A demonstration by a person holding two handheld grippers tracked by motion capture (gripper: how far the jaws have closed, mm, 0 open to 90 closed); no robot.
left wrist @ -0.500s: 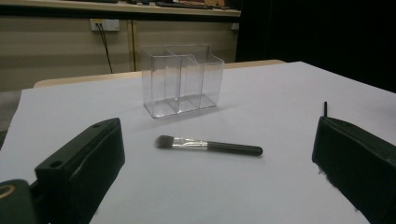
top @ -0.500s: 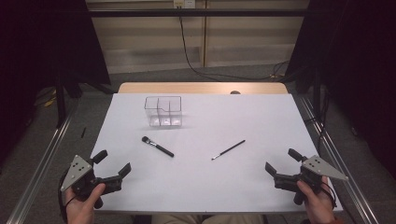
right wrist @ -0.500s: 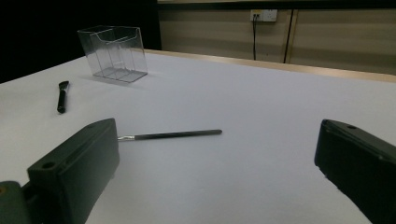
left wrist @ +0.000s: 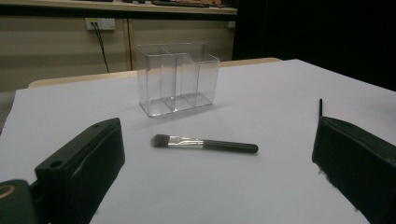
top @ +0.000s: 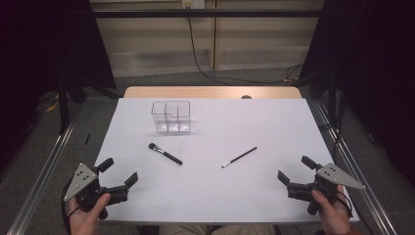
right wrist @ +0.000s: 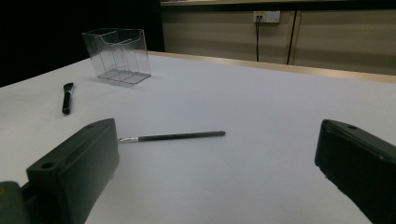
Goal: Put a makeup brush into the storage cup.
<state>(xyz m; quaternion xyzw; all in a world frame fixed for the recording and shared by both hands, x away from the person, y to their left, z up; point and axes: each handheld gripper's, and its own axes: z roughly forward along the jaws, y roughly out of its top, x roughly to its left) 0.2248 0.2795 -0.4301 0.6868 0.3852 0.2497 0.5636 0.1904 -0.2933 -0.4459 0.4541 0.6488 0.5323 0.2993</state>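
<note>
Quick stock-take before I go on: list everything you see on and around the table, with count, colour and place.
clear organiser: 1, see-through plastic with compartments, empty, upright at the far left-centre of the table.
thick brush: 1, black handle, silver ferrule, dark bristles, lying flat in front of the organiser.
thin brush: 1, black handle, fine tip, lying flat right of centre.
table cover: 1, white, over a wooden top.
wall socket: 1, white, on the back wall with a black cable.
left gripper: 1, black, open, near-left corner, holding nothing.
right gripper: 1, black, open, near-right corner, holding nothing.
</note>
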